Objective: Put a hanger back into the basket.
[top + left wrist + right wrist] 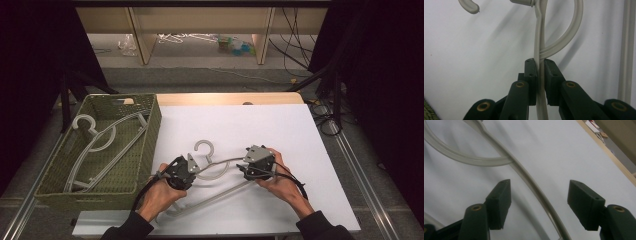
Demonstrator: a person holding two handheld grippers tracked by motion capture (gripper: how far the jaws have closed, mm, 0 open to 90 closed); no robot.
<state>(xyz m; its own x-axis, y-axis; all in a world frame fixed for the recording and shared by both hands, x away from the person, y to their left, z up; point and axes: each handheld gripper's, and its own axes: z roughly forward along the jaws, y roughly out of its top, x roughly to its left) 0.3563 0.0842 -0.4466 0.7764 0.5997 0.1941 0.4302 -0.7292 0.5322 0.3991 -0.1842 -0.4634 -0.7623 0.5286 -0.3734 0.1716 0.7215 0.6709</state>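
Surface: a white sheet (240, 125) over a wooden top, with bare wood showing along the 12 o'clock edge.
Hanger on the surface: a pale grey plastic hanger (220, 192) lies flat at about 6 o'clock on the white sheet, its hook (204, 148) pointing toward 12 o'clock and its long straight bar running from 7 o'clock up toward 2 o'clock.
Left claw: the left claw (192, 165), held in the person's left hand (162, 187), is pinching the hanger's arm just below the hook; in the left gripper view (539, 75) both black jaws press flat on the thin grey arm, which runs straight up between them to the neck.
Right claw: the right claw (246, 170), held in the right hand (280, 182), sits at the hanger's other shoulder, toward 3 o'clock of the left one; in the right gripper view (539, 200) its jaws are spread wide, with the curved arm passing through the gap and touching neither pad.
Basket: a green woven basket (147, 145) stands at 9 o'clock, just beside the sheet's edge.
Basket contents: a second grey hanger (100, 145) lies inside it, hook toward 11 o'clock.
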